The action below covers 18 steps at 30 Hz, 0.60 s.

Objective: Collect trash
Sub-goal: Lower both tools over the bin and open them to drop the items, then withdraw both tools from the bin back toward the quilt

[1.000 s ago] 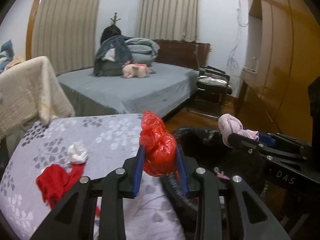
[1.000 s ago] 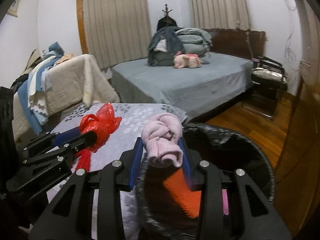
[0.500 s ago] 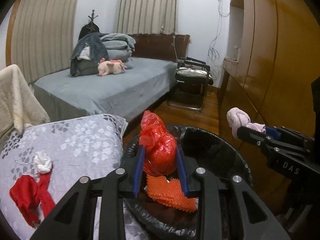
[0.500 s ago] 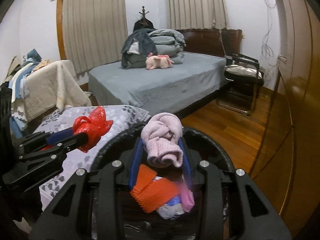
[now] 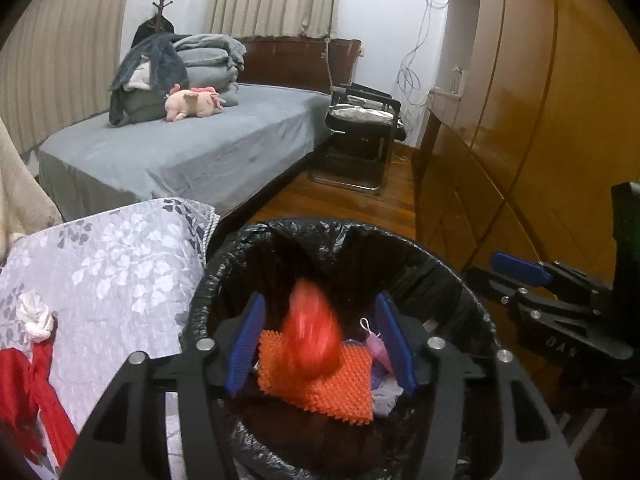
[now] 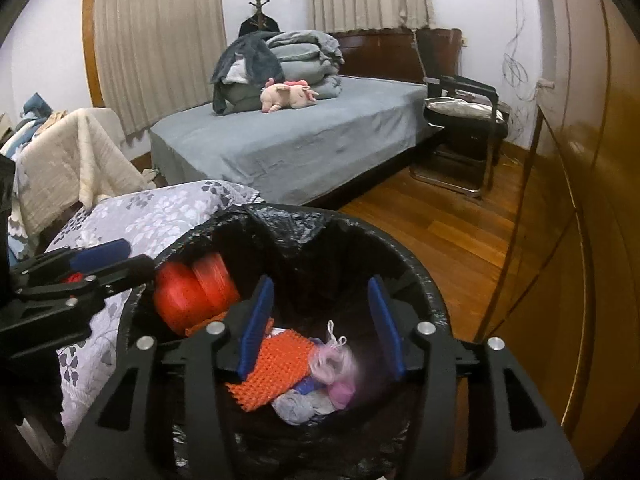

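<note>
Both grippers, left (image 5: pixel 320 344) and right (image 6: pixel 320 326), over black-lined trash bin (image 5: pixel 460 280), jaws just spread apart, pinching nothing; blurred red plastic bag (image 5: pixel 314 336) and pink cloth wad (image 6: pixel 340 364) loose inside bin above orange mesh (image 6: pixel 272 372).

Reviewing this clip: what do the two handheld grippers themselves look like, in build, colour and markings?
Both are matte black, angular frames with cut-out openings and round silver bolt heads. The left gripper and right gripper each carry two long blue ribbed pads inside the jaws. Seen side-on, the right gripper's body bears faint raised letters, apparently "DAS". No cables, sleeves or hands are visible.
</note>
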Available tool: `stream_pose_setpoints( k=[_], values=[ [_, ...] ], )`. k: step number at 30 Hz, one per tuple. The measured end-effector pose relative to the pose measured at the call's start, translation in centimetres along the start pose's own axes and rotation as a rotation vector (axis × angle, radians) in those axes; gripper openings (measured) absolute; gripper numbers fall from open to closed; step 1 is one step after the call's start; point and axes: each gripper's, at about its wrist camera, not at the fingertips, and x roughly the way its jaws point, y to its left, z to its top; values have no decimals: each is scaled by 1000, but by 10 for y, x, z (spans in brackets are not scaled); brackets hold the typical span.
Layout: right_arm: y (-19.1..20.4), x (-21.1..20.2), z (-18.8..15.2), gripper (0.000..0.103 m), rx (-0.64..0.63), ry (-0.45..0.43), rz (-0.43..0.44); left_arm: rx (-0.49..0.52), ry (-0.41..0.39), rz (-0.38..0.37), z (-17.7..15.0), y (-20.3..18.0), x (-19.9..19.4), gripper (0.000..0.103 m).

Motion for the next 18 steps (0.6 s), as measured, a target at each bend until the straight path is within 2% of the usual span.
stream_pose_setpoints(
  k=[2, 4, 7, 8, 18],
  values=[
    [-1, -4, 0, 69, 3, -11, -4, 1, -4, 11, -1, 4, -5, 64],
    [0, -9, 0, 92, 3, -23, -9, 3, -13, 28, 0, 9, -12, 71],
    [2, -18, 2, 95, 12, -38, 1, 7, -38, 79, -3, 17, -31, 87],
    [5, -20, 3, 96, 17, -39, 6, 6, -44, 91, -4, 20, -36, 90],
    [63, -32, 22, 97, -20, -82, 114, -82, -106, 220, -20, 72, -105, 94]
  ],
)
